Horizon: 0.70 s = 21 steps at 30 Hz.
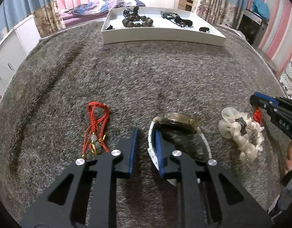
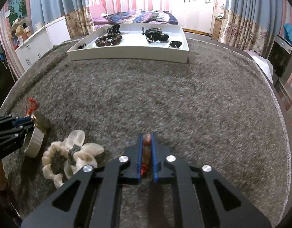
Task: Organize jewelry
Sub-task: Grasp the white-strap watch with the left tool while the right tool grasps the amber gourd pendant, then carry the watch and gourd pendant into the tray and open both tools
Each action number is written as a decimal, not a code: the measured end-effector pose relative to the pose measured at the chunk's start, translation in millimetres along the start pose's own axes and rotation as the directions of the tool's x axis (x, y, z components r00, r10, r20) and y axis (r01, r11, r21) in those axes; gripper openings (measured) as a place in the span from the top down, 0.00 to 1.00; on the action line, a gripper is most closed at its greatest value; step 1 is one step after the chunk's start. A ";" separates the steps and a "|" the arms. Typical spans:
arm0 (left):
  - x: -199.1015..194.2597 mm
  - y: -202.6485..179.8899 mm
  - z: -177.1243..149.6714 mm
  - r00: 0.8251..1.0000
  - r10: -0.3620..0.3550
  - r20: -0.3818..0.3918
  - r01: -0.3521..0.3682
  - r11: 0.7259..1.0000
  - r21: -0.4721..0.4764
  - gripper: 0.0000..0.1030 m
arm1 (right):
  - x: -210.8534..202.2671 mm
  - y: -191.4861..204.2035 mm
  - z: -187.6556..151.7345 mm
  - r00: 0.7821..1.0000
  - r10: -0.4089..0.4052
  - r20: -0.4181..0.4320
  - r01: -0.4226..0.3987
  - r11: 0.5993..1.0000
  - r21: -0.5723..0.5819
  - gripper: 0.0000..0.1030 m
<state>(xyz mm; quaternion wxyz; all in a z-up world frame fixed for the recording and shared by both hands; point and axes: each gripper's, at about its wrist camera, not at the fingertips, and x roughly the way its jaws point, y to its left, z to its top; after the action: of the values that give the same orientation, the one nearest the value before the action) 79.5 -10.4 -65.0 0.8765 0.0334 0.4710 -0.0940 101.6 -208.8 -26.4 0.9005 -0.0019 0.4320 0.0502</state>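
The worktop [image 1: 127,79] is covered with a grey shaggy cloth. At its far edge a white tray [image 1: 161,36] is seen, holding a brown bead bracelet [image 1: 137,22], a dark hair claw [image 1: 131,11], a black cord piece [image 1: 176,19] and two small dark items.

Left gripper [image 1: 146,133]: blue-padded fingers [image 1: 133,148] are drawn close together but not fully shut. The white strap of a watch [image 1: 176,120] is bracketed by them near its left side; the right-hand pad lies inside the strap loop, against the strap. The left-hand pad is seen apart from the strap in the left wrist view, so a firm grip cannot be confirmed. The watch stands on edge on the cloth, face tilted up and away.

A red cord bracelet with pale beads [image 1: 96,125] lies just left of the left gripper, untouched. A cream scrunchie [image 1: 241,133] lies to the right of the watch, between the two grippers.

Right gripper [image 2: 147,138]: jaws are nearly fully closed on a brown elongated bead pendant [image 2: 147,148], which is pinched lengthwise between the blue pads; a red cord [image 2: 144,169] trails from it toward the gripper base. The pendant's tip protrudes just past the fingertips, low over the cloth. Part of a person's hand [image 1: 290,155] is visible behind this gripper.
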 end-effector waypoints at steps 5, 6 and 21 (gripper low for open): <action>-0.9 1.5 5.6 0.999 -0.051 0.002 0.051 0.999 -0.008 0.96 | 0.9 -11.4 5.4 1.000 0.026 0.001 -0.026 0.999 0.027 0.92; -1.5 1.5 6.1 0.999 -0.052 0.004 0.052 0.999 -0.006 0.96 | 0.5 -14.4 6.3 0.999 0.032 0.004 -0.032 0.999 0.037 0.92; -27.8 6.2 42.8 0.995 -0.066 0.078 0.065 0.998 0.015 0.96 | -0.8 -38.1 57.2 0.997 0.076 0.029 -0.078 0.994 0.081 0.92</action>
<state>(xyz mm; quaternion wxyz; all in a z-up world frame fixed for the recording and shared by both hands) 100.7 -6.9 -18.3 0.8906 0.0198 0.4364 -0.1269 149.1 -244.0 8.5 0.9028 0.0523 0.4215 0.0671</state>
